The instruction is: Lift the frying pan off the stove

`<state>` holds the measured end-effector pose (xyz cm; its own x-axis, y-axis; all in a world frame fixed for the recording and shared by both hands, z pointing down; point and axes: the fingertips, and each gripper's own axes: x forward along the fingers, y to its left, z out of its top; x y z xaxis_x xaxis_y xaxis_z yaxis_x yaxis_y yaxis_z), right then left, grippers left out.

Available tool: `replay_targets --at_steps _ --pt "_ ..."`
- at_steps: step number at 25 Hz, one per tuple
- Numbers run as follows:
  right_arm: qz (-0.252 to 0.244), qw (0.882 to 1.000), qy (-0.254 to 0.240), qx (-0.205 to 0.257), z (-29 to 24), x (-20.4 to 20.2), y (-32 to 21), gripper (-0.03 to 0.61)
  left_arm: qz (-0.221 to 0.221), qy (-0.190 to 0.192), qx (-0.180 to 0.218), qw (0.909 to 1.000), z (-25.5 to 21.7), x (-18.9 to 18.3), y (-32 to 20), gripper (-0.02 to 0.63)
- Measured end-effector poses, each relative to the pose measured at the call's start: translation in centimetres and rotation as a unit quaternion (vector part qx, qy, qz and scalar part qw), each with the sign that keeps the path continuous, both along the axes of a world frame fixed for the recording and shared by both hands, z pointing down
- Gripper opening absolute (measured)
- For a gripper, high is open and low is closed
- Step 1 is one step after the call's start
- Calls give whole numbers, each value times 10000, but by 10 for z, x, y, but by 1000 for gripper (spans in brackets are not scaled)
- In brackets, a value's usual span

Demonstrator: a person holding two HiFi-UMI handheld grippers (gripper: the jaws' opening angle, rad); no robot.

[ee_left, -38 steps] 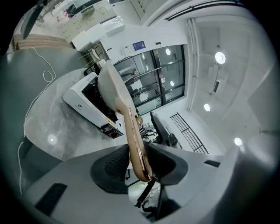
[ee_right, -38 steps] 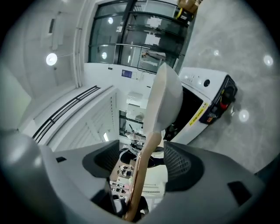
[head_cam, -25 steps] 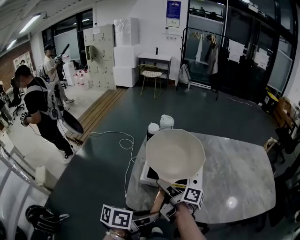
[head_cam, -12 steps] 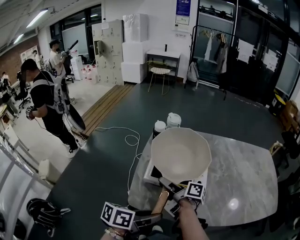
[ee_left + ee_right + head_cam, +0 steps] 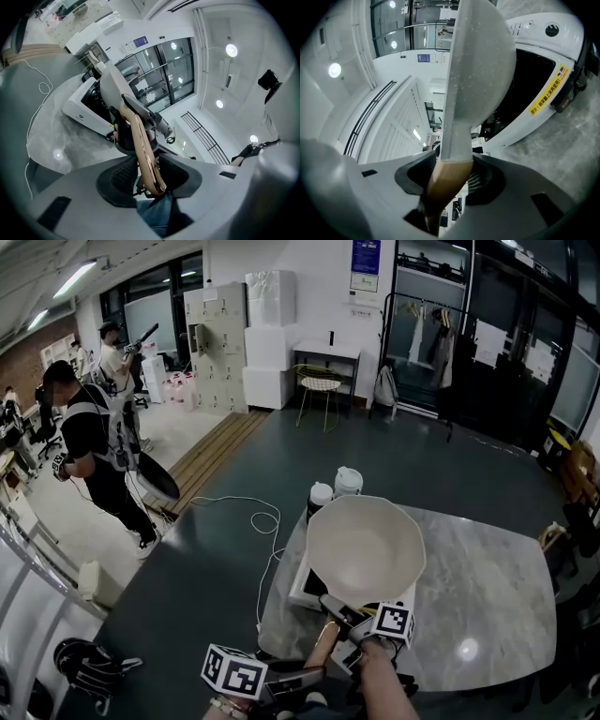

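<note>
A cream frying pan (image 5: 366,549) hangs over the white stove (image 5: 302,592) on the marble table. Its wooden handle (image 5: 323,643) points toward me. My right gripper (image 5: 342,612) grips the handle close to the pan, pads pressed on the wood (image 5: 445,183). Its jaws have just been closing in from wide, then eased slightly, with the handle between them. My left gripper (image 5: 314,673) is shut on the handle's near end (image 5: 143,154). In the right gripper view the pan (image 5: 473,61) is seen edge-on beside the stove's black top (image 5: 520,93). Whether they touch is unclear.
Two white-lidded jars (image 5: 321,495) (image 5: 347,480) stand just behind the stove. The marble table (image 5: 487,596) stretches to the right. A white cable (image 5: 253,517) loops on the floor to the left, where people (image 5: 94,446) stand.
The head view has shifted a little, so pan and stove sit slightly further right. Both grippers stay at the handle and the pan stays over the stove.
</note>
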<state>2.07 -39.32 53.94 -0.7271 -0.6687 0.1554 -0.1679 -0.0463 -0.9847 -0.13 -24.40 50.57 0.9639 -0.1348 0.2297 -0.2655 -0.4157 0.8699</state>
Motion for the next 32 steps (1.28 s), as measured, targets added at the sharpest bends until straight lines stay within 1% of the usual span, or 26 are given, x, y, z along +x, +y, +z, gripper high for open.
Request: replay_targets --at_steps 5,10,14,19,22,24,32 --pt "-55 9997 32 217 -18 -1 -5 199 -39 61 192 9998 -9 1 -4 152" --pt "-164 9983 236 516 -39 -2 -7 201 -11 107 386 9992 -21 3 -4 152" --pt "-292 9952 436 824 -62 -3 -11 202 -13 154 622 9979 -32 7 -7 152" --pt "-396 9874 777 1318 -96 -2 -16 204 45 181 952 9953 -53 10 -11 152" --pt "-445 9848 768 1494 -117 -7 -14 204 81 366 1111 9931 -65 11 -10 152" --pt "-470 9818 864 1622 -126 -7 -12 204 108 452 1181 9919 -69 13 -9 152" --pt "-467 9662 1292 2183 -152 -4 1 204 456 345 1454 9877 -74 21 0 150"
